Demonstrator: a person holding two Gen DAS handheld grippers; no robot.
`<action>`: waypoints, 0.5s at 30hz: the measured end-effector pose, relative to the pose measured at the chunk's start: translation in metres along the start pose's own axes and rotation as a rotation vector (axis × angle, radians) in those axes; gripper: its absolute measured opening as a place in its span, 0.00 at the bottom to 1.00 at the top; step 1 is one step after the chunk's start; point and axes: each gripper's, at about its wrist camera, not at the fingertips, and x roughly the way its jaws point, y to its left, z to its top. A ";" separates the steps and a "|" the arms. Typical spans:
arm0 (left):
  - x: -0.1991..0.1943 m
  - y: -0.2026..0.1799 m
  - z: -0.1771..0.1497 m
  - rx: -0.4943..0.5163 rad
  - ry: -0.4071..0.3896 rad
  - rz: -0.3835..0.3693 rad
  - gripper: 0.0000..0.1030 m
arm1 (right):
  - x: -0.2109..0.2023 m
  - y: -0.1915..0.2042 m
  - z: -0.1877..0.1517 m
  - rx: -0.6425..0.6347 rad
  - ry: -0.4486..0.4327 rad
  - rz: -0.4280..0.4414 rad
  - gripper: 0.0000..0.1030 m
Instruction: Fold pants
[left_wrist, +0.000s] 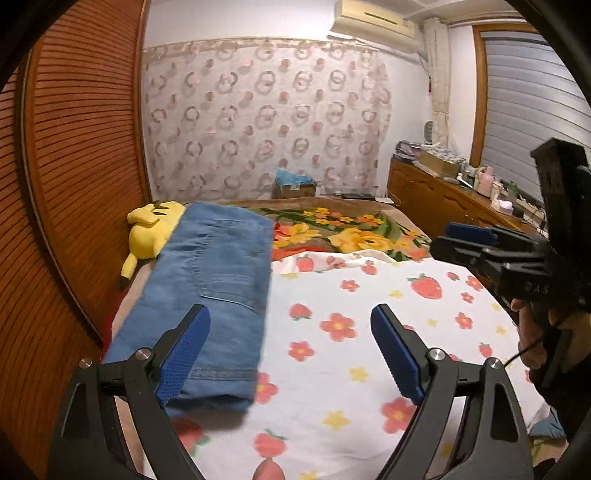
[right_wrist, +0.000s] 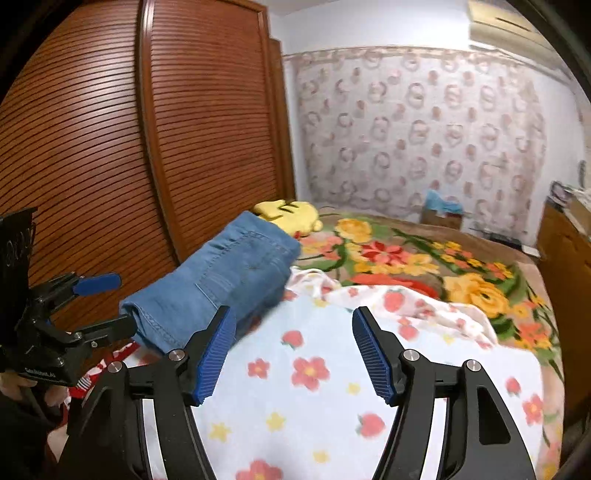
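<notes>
two sets of tongs hang over the bed, both with their blue-padded fingers spread wide and nothing between them. the left tongs (left_wrist: 291, 350) sit low above the strawberry sheet (left_wrist: 369, 332), their left finger in front of the near end of the pants (left_wrist: 214, 280); whether it touches the denim cannot be told. the right tongs (right_wrist: 293, 352) are likewise released over the same sheet, with the pants ahead and to their left.

the pants are blue denim, folded into a long narrow bundle that lies along the left side of the bed next to the slatted wooden wardrobe doors (left_wrist: 74, 155). a back pocket and its stitching face up, and a hemmed edge shows at the near end. the far end of the bundle reaches a yellow plush toy (left_wrist: 151, 229), which lies partly behind it near the wardrobe.

beyond the strawberry sheet, a blanket with big yellow and orange flowers (left_wrist: 351, 232) covers the far part of the bed. from the left wrist view the right tongs appear at the right edge, held in a hand (left_wrist: 535, 332). a patterned curtain (left_wrist: 258, 122) hangs on the far wall, an air conditioner (left_wrist: 373, 18) is mounted above it, and a wooden sideboard (left_wrist: 443, 195) crowded with small items runs along the right wall.
</notes>
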 end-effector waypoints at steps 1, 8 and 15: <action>-0.002 -0.006 -0.001 0.008 -0.003 0.001 0.86 | -0.009 -0.001 -0.005 0.007 -0.003 -0.014 0.66; -0.012 -0.050 -0.012 0.042 -0.012 -0.055 0.86 | -0.056 -0.009 -0.036 0.050 -0.008 -0.098 0.66; -0.018 -0.083 -0.032 0.045 0.005 -0.081 0.86 | -0.085 0.019 -0.060 0.067 -0.019 -0.143 0.66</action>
